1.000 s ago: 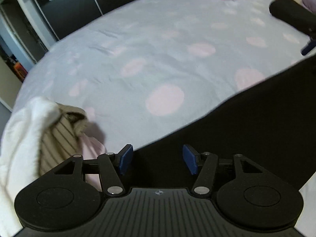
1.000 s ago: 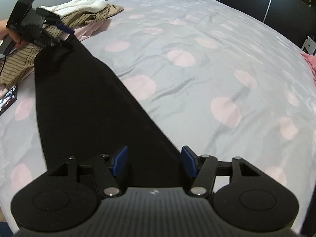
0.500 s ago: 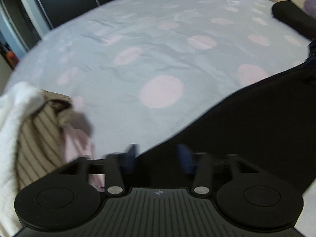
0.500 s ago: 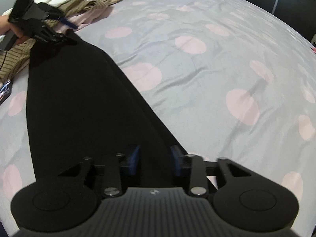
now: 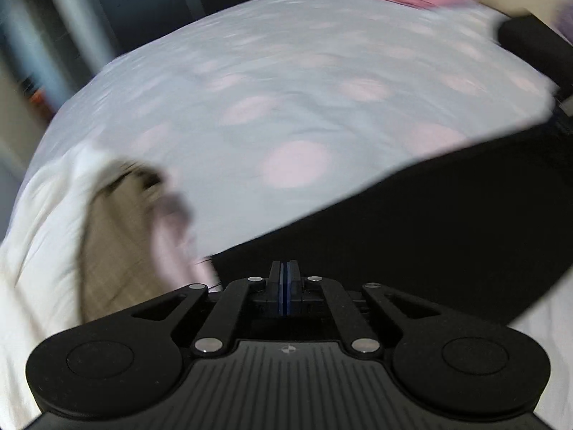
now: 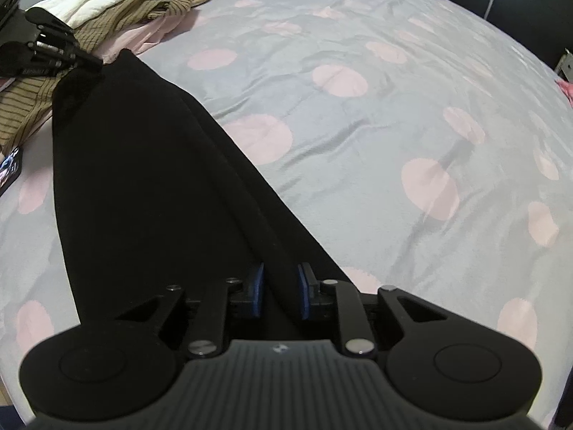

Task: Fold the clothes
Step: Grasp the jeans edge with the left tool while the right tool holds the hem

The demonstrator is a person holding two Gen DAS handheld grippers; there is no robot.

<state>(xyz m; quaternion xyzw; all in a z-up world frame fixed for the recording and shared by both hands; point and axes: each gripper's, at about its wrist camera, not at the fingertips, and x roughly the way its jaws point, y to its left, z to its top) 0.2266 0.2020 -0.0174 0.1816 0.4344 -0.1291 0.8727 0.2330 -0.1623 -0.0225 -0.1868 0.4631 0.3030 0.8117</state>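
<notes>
Black garment point(image 6: 150, 179) lies stretched across grey bedspread w/ pink dots point(image 6: 376, 114), long strip running btwn both grippers. Left gripper point(image 5: 284, 286): blue pads pressed flat together, at garment's corner; whether cloth is caught btwn them, can't tell. Right gripper point(image 6: 278, 290): fingers partly closed, pinching thick fold of garment's near end. Pile of other clothes point(image 6: 125, 10) (white, tan-striped, pale pink) at bed edge, just beside left gripper's end. Left view motion-blurred.
</notes>
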